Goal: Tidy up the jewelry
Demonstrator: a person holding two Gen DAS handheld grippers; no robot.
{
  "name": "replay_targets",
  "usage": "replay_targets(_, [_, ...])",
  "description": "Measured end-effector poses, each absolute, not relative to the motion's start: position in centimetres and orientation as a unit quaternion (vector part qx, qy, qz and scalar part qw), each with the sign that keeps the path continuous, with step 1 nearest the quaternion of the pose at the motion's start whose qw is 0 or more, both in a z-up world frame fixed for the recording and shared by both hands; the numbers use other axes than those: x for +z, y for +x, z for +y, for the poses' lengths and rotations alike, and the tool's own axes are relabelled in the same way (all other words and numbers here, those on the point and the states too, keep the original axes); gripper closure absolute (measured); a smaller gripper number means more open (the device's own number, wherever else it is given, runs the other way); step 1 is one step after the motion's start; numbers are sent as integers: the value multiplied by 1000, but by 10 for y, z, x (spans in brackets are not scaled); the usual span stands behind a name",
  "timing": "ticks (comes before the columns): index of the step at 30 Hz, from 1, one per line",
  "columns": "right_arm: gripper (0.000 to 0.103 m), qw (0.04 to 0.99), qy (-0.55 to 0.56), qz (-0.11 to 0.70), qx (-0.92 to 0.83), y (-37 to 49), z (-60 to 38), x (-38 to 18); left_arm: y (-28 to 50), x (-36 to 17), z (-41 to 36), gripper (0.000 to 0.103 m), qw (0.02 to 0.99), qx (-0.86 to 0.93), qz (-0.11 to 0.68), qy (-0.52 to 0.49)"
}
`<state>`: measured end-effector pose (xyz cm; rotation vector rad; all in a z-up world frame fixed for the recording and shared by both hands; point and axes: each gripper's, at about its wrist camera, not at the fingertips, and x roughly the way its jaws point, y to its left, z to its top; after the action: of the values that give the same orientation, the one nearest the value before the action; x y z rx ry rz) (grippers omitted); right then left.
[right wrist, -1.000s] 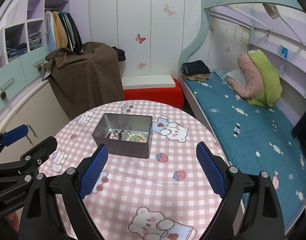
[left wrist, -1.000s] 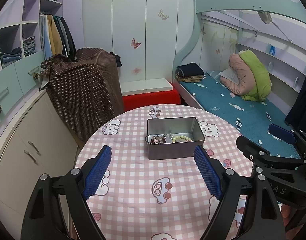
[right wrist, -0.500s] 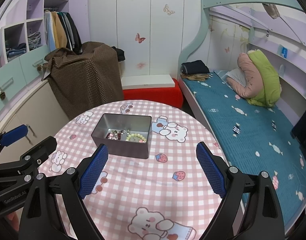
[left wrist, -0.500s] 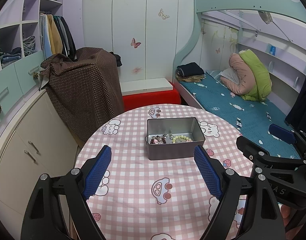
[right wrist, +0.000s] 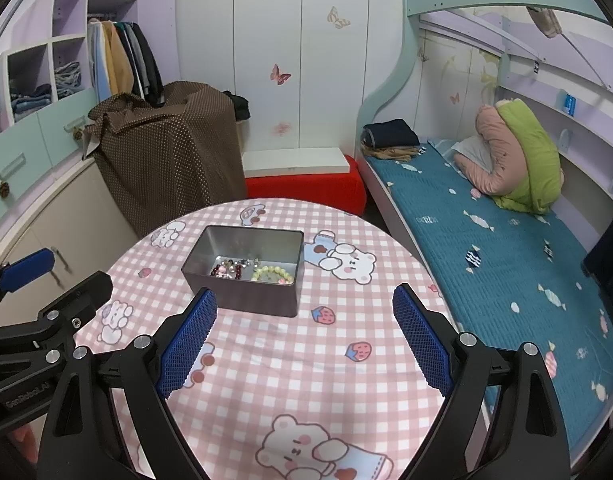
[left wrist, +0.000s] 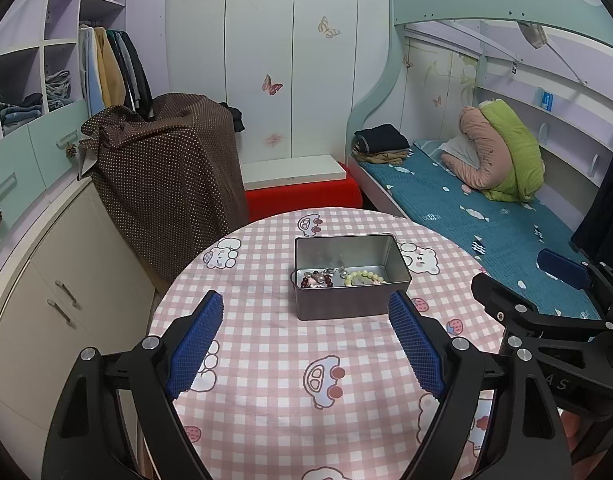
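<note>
Metal tin [left wrist: 348, 280] on the checkered table [left wrist: 290, 364] has a dark red bracelet [left wrist: 316, 280] and green bracelet [left wrist: 364, 278] inside. Left gripper [left wrist: 306, 340] and right gripper [right wrist: 306, 338] both gape wide, holding nothing.

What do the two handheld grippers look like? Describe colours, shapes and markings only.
Both the left gripper and the right gripper have matte black angular frames with silver round bolt heads. Each finger carries a long blue pad with a fine gridded texture. Pale lettering is printed on the black bodies. No cables show.
</note>
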<state>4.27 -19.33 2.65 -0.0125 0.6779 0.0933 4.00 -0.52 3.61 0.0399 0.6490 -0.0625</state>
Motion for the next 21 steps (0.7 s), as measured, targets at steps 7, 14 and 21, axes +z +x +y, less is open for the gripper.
replay_targets(7, [16, 942, -6, 333, 46, 44, -193, 26, 40, 36, -5, 21, 947, -31, 319, 19])
replay_targets(14, [16, 941, -2, 335, 47, 42, -196, 25, 41, 34, -5, 21, 946, -31, 321, 19])
replay_targets(21, [16, 942, -5, 332, 45, 41, -195, 26, 41, 35, -6, 21, 947, -31, 320, 19])
